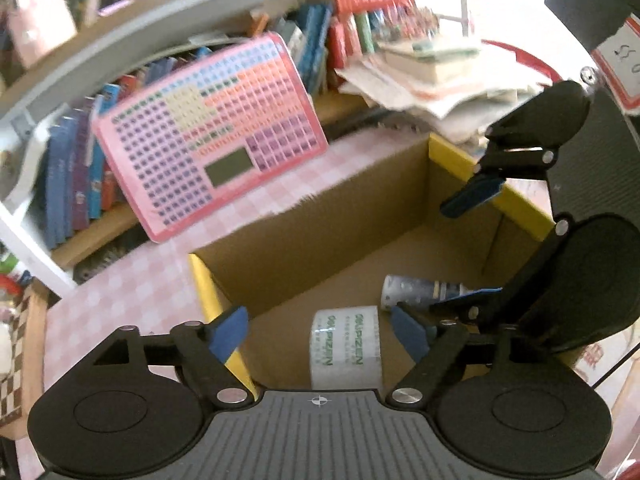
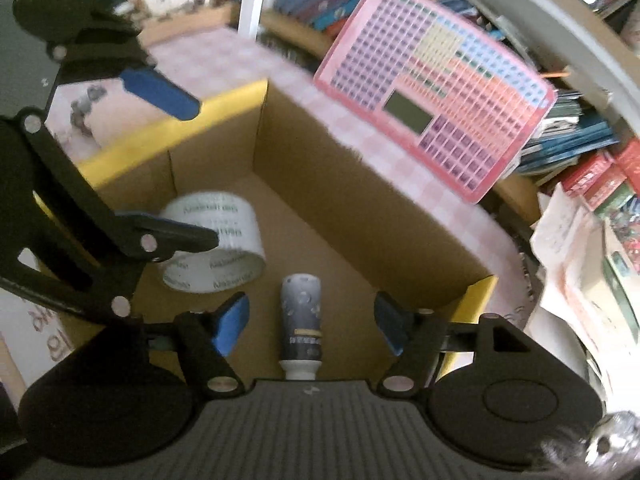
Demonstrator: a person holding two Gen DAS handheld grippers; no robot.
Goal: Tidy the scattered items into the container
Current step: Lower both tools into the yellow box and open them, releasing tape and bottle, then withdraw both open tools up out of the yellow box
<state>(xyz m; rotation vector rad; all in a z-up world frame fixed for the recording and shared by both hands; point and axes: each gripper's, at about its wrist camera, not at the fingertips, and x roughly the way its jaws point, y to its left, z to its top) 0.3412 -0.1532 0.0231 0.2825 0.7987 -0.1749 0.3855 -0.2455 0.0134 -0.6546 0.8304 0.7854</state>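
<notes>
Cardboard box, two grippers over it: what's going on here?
A person holds a gripper in each hand above the open cardboard box. The left gripper and right gripper are both open and empty. A tape roll and a small bottle lie on the box floor. A pink keypad board leans against the bookshelf behind, outside the box.

Pink checked tablecloth (image 1: 132,292), yellow-rimmed box (image 1: 320,232)

A home study: crammed bookshelves (image 1: 80,168), pink checked tablecloth (image 1: 132,280).
</notes>
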